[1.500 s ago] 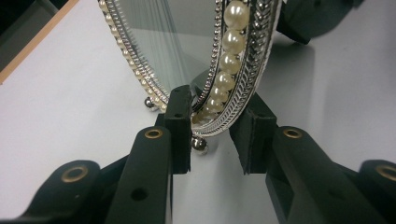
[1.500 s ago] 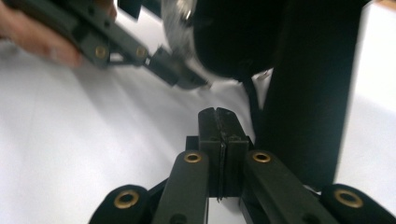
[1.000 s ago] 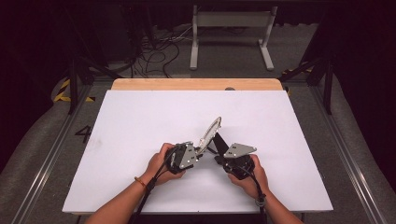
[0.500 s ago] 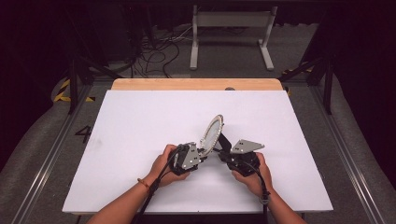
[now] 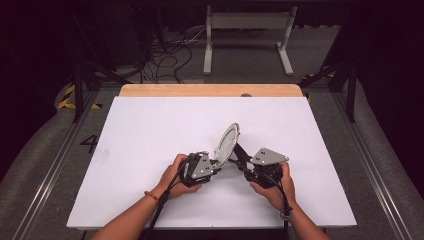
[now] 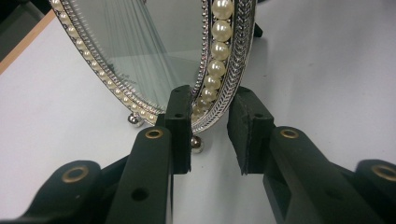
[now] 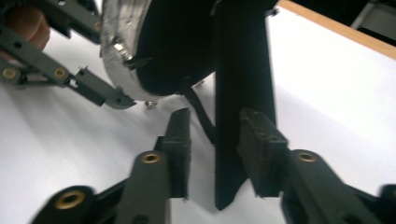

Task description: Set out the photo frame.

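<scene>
An oval mirror [image 5: 227, 141] with a silver, pearl-set frame stands tilted on small ball feet near the table's front middle. My left gripper [image 5: 218, 161] is shut on its lower rim; in the left gripper view the pads [image 6: 180, 116] pinch the pearl frame [image 6: 215, 70] beside the glass [image 6: 140, 42]. My right gripper [image 5: 241, 156] sits behind the mirror. Its jaws have just been opening, and they stand open around the black prop leg [image 7: 240, 93] on the mirror's dark back [image 7: 168, 46]. A gap shows at the left pad.
A white sheet [image 5: 150, 130] covers the table, with a wooden strip [image 5: 200, 90] along the far edge. Beyond it on the floor are a white metal frame [image 5: 247, 30] and loose cables [image 5: 170, 55]. Both forearms come in from the near edge.
The mirror has swung from nearly edge-on to showing its oval face. The right gripper's jaws have come apart from the prop leg. The left grip is the same.
</scene>
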